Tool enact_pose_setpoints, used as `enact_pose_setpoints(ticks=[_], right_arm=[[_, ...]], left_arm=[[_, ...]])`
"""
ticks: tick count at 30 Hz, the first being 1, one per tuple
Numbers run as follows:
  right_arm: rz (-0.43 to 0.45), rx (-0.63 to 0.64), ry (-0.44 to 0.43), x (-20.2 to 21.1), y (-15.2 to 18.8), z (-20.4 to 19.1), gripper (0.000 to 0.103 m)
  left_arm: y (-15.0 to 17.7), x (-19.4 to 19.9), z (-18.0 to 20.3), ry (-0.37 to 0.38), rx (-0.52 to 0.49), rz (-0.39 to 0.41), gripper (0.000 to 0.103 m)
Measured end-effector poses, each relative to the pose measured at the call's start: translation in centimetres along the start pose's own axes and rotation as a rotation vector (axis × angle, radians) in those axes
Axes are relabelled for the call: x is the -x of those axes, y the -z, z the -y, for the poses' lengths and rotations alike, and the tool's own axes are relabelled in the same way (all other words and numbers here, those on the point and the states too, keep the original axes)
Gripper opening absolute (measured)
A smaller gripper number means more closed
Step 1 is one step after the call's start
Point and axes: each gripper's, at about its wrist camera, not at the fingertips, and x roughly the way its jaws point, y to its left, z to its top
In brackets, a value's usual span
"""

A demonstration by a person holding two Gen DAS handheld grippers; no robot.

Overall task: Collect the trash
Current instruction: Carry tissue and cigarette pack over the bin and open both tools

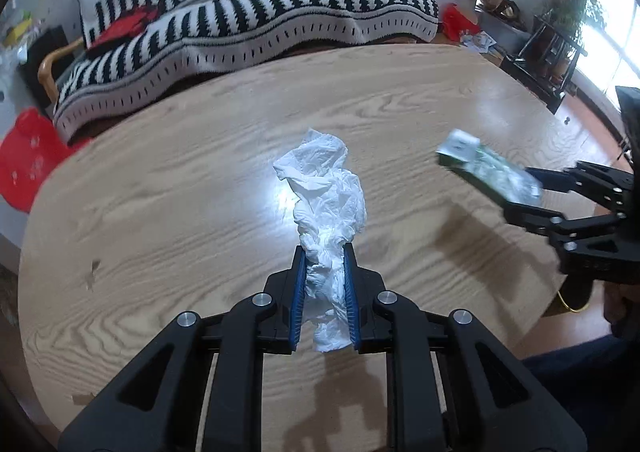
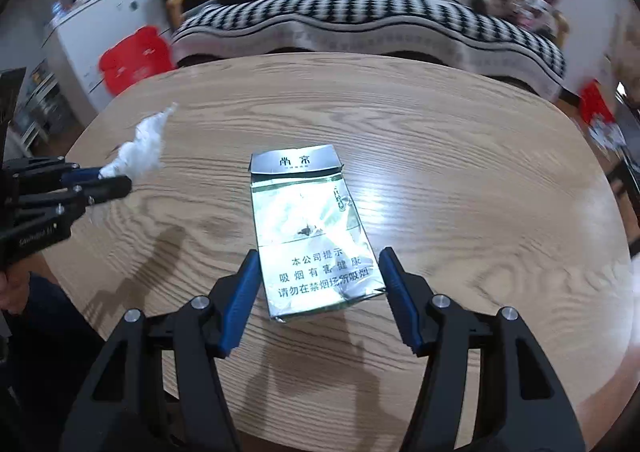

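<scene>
Both pieces of trash looked picked up, with a bin not in view as the likely next stop. The left gripper [image 1: 325,252] pinched a crumpled tissue [image 1: 328,187] above the worktop [image 1: 160,211]. The right gripper [image 2: 316,256] clasped a flattened cigarette pack [image 2: 308,228] between its fingers, printed "吸烟有害健康".

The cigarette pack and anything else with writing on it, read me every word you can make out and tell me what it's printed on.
"本公司提示" – on the cigarette pack, first warning line.
"吸烟有害健康" – pack, second line.
"请勿在禁烟场所吸烟" – pack, third line.
Brand characters on the pack's torn lid flap: stylised, seem to read "南京", not certain; the small line under them is too small.
White lettering on the left gripper body: blurred, unreadable.
The tissue carries no text.
</scene>
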Motion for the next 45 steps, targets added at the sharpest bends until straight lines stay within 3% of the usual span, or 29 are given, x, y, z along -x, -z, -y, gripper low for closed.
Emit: enact_pose_setpoints(ticks=[4,9,12,19,25,29,35,40,45], right_arm=[[-0.001,-0.069,0.047,1.3,1.6,3.4,0.06],[0.017,-0.173,0.115,4.3,4.8,8.7,0.06],[0.039,-0.267,0.169,6.6,7.6,12.9,0.06],[0.089,-0.564,0.305,13.3,16.6,24.2,0.06],[0.087,-0.774,0.401,17.2,24.0,30.9,0.06],[0.072,-0.853,0.41,18.2,27.0,33.2,0.06],[0.04,-0.904,0.423,18.6,29.0,34.4,0.06],[0.006,-0.912,0.433,17.9,29.7,34.6,0.06],[-0.004,-0.93,0.437,17.6,29.9,35.5,0.06]], left_arm=[[0.1,-1.5,2.6,0.087,0.02,-0.041,0.017],[-1.3,-1.4,9.2,0.157,-0.073,-0.004,0.017],[-2.3,-1.9,14.3,0.24,-0.117,-0.008,0.017],[-2.6,-2.0,26.8,0.395,-0.276,0.02,0.017],[-1.3,-2.4,35.1,0.524,-0.381,0.019,0.017],[-0.2,-3.2,39.1,0.59,-0.433,-0.002,0.017],[1.4,-6.0,43.9,0.707,-0.434,-0.111,0.017],[2.8,-7.9,47.2,0.701,-0.463,-0.156,0.017],[3.7,-8.6,48.1,0.706,-0.476,-0.18,0.017]])
